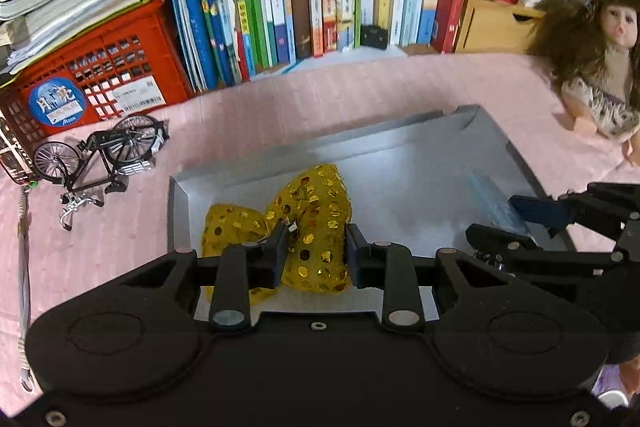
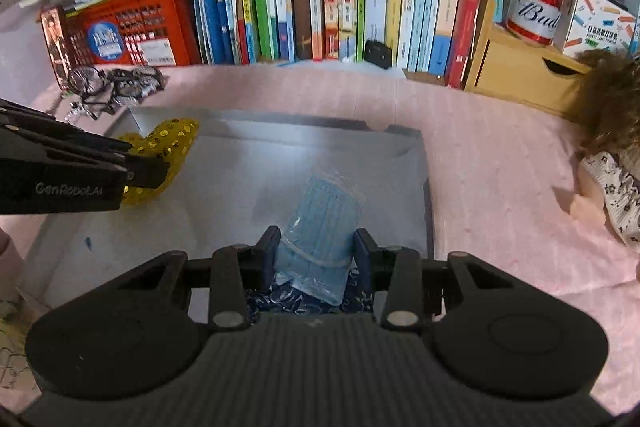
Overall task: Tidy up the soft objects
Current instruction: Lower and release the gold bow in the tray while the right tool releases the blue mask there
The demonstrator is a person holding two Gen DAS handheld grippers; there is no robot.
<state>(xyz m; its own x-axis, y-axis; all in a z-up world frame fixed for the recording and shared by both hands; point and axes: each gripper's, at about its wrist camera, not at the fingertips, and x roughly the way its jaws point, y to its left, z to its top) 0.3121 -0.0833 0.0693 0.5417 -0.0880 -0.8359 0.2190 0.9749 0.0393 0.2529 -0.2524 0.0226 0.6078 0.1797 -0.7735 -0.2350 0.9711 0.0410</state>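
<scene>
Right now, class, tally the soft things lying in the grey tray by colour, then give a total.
Gold: 1, the sequinned bow between the left gripper's fingers.
Blue: 1, the packaged face mask between the right gripper's fingers.
Total: 2 in the grey tray.

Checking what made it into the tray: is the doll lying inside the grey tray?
No. The doll sits on the pink cloth outside the grey tray, which holds the gold sequined bow.
</scene>
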